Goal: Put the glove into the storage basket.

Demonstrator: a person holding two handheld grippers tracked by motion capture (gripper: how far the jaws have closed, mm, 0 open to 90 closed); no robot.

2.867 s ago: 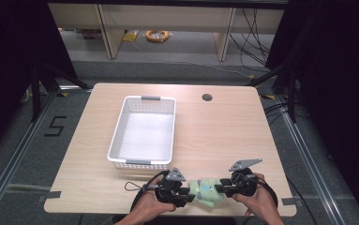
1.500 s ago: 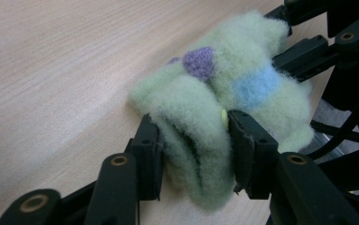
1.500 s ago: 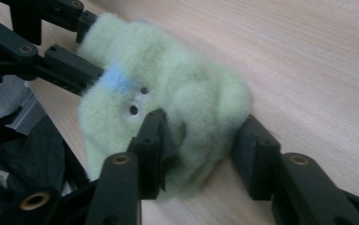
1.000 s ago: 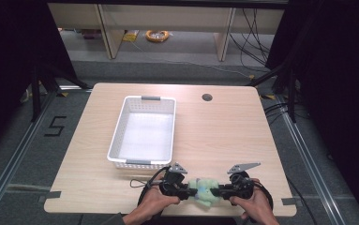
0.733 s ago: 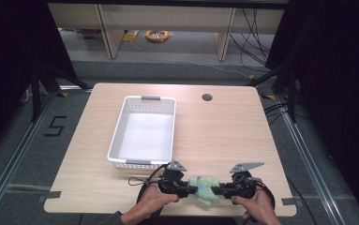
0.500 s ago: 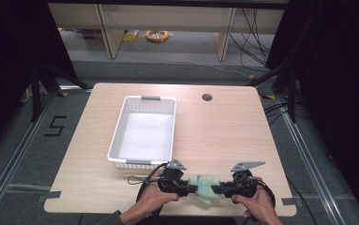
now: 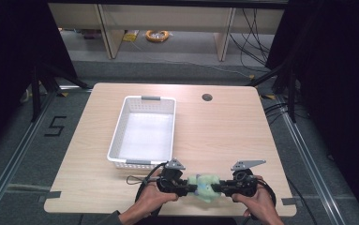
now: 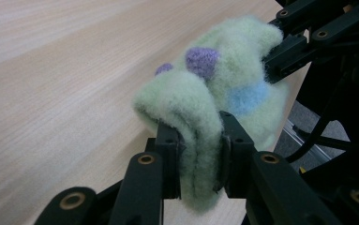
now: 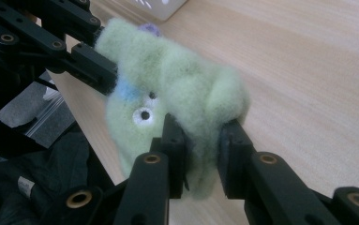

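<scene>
A fuzzy pale-green cloth item [image 7: 205,185] with purple and blue spots and two small eyes hangs between both grippers near the table's front edge. My left gripper [image 7: 190,188] is shut on one end of the green item [image 8: 200,150], fabric bunched between its pads. My right gripper [image 7: 219,188] is shut on the other end of the item [image 9: 200,140]. In the left gripper view the other gripper's jaws clamp the far side at the upper right. The right gripper view shows the left gripper's jaws at the upper left. The two grippers face each other.
A white perforated basket [image 7: 121,125] with nothing in it stands left of centre on the wooden table [image 7: 243,131]. A round cable hole [image 7: 207,97] sits at the table's far side. Cables trail from the left gripper by the basket's near end.
Both hands and the green item shifted slightly along the front edge since the oldest frame. Over the last second they have stayed nearly still, both grips unchanged.
</scene>
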